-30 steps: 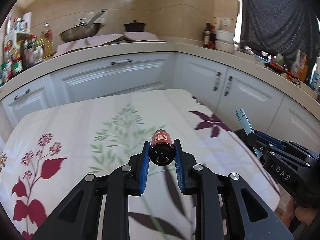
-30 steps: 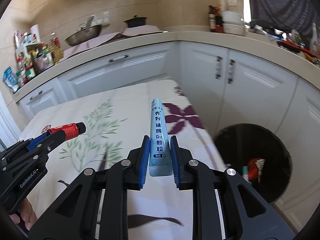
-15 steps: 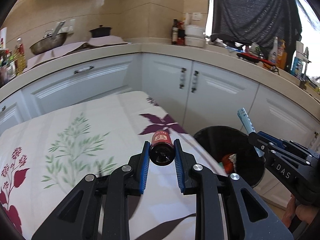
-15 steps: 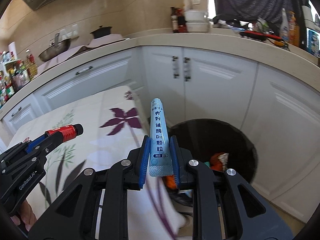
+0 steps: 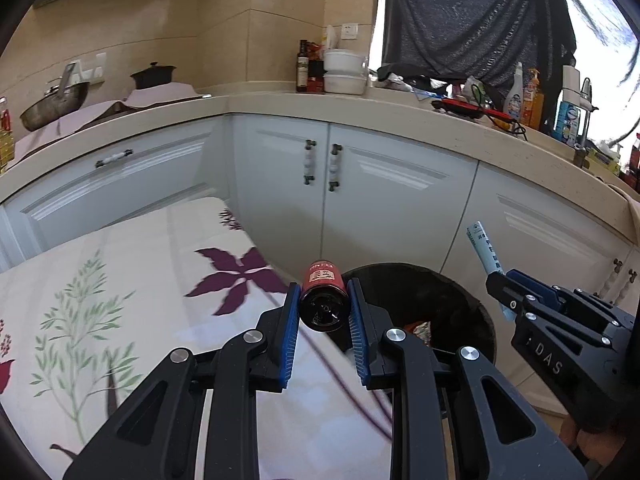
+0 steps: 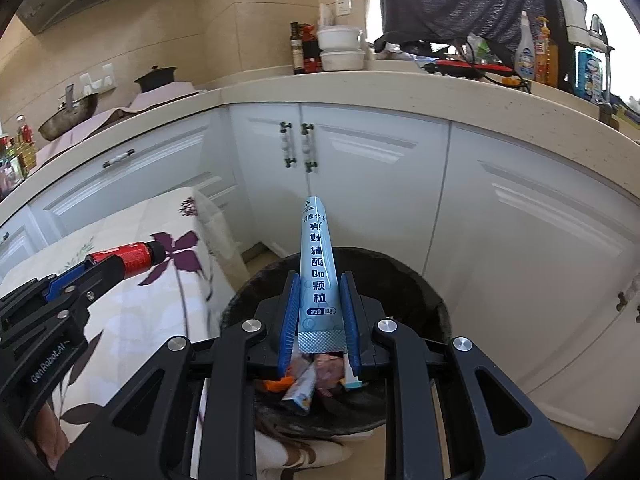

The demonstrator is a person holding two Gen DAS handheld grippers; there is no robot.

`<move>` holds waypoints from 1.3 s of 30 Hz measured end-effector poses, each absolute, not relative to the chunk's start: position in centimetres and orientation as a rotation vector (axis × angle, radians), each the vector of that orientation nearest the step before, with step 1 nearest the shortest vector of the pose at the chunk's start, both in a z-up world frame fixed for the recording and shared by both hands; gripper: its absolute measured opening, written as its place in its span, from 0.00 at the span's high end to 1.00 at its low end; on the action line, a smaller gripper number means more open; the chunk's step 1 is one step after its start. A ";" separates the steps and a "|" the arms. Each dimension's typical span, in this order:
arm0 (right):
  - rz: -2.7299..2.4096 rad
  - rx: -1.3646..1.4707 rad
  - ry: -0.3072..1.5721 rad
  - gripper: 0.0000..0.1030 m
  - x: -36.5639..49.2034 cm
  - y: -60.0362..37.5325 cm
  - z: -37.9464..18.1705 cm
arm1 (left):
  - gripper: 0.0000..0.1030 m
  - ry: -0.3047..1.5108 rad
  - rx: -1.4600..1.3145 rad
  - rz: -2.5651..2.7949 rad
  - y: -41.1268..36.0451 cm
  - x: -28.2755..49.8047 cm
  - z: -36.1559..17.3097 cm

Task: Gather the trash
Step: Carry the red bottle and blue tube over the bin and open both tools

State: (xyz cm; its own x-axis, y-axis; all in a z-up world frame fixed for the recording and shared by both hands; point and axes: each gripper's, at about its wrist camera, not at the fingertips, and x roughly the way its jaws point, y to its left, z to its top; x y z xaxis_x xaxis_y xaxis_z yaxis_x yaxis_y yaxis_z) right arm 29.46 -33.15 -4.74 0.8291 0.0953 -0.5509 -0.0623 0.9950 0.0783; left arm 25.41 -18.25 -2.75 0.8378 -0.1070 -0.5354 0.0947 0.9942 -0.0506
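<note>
Trash was in both tools: my left gripper (image 5: pixel 323 312) clamped a red bottle (image 5: pixel 323 296), my right gripper (image 6: pixel 320 312) a blue sachet (image 6: pixel 318 272), above the black bin (image 6: pixel 424 296). Next I judged: release over it.

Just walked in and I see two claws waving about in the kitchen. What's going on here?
A person is clearing trash with a claw in each hand. The left claw grips a small red bottle; the right claw grips a light blue sachet. Both are by the black bin beside the floral table, which already holds wrappers. Nothing has been dropped yet.
</note>
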 end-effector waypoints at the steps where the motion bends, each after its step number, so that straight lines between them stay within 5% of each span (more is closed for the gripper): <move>1: 0.077 0.058 0.587 0.80 29.6 -33.4 -4.8 | 0.76 0.568 -0.021 -0.111 -18.7 25.7 -2.9; 35: -0.006 0.084 0.610 0.80 33.7 -35.9 -7.7 | 0.76 0.649 0.017 -0.148 -23.6 31.2 -6.4; 39: -0.024 0.099 0.606 0.57 34.2 -36.3 -8.0 | 0.74 0.646 0.020 -0.146 -23.7 31.4 -6.4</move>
